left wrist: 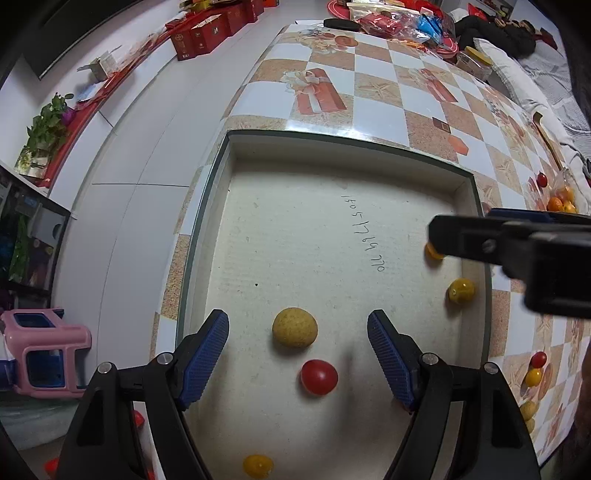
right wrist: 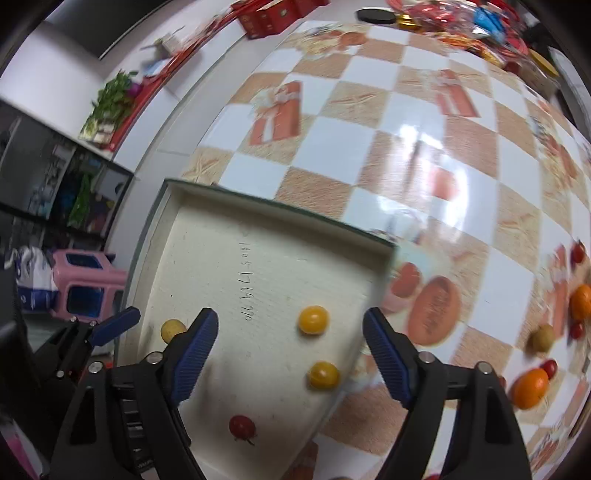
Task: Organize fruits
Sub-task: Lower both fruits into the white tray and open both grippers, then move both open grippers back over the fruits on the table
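A shallow cardboard box lid lies on the checkered table. In the left wrist view it holds a rough tan-yellow round fruit, a red cherry tomato and yellow cherry tomatoes. My left gripper is open above the lid, jaws either side of the tan fruit and red tomato. My right gripper is open and empty over the lid's right edge, with two yellow tomatoes between its fingers and a red tomato below. It also shows in the left wrist view.
Loose fruit lies on the table right of the lid: oranges, red tomatoes, a tan fruit. Snack packets crowd the far table end. A pink stool stands on the floor at left.
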Available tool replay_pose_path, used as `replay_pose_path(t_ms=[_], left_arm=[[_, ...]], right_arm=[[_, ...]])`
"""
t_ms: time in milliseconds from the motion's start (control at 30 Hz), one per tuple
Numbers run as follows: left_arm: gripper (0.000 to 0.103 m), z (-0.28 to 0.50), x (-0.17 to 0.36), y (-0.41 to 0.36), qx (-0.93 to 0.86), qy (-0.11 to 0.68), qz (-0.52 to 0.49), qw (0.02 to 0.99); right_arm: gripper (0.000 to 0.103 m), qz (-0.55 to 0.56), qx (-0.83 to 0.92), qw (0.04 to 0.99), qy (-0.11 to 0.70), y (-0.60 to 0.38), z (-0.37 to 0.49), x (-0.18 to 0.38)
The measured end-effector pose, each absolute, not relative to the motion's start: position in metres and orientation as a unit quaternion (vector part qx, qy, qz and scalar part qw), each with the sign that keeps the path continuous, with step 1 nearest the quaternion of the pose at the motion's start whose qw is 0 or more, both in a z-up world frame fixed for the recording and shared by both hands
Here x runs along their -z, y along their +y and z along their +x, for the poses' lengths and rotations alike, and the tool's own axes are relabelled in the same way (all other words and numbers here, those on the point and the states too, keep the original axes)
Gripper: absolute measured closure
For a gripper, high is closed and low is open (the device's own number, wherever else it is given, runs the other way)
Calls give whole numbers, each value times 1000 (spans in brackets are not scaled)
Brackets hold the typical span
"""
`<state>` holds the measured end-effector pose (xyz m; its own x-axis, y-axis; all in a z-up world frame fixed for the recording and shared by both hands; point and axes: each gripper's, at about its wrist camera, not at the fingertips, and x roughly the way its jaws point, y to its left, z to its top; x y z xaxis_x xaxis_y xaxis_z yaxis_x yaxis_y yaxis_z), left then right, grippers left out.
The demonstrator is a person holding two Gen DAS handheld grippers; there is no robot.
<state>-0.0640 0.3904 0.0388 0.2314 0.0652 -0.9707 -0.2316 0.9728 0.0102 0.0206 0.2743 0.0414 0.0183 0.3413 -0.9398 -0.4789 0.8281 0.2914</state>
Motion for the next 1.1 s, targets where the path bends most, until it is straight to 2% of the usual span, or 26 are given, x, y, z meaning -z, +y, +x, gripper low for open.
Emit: replay_pose_path(t_ms=[100,333,667,1100], left_arm=[[24,-67,-46,385,-91,611,-63,784],[24,-73,-62,350,-60,611,-34,789],[24,-90,-70,270,13,614,15,789],[24,-97,-41,177,87,620,101,773]], right_arm=[[11,-43,-274,720,636,253,19,-52],[11,-11,-230,728,645,184,3,-67],[10,28,-139,722,677,64,-37,-49],[10,34,-102,713,693,4,-48,-29]])
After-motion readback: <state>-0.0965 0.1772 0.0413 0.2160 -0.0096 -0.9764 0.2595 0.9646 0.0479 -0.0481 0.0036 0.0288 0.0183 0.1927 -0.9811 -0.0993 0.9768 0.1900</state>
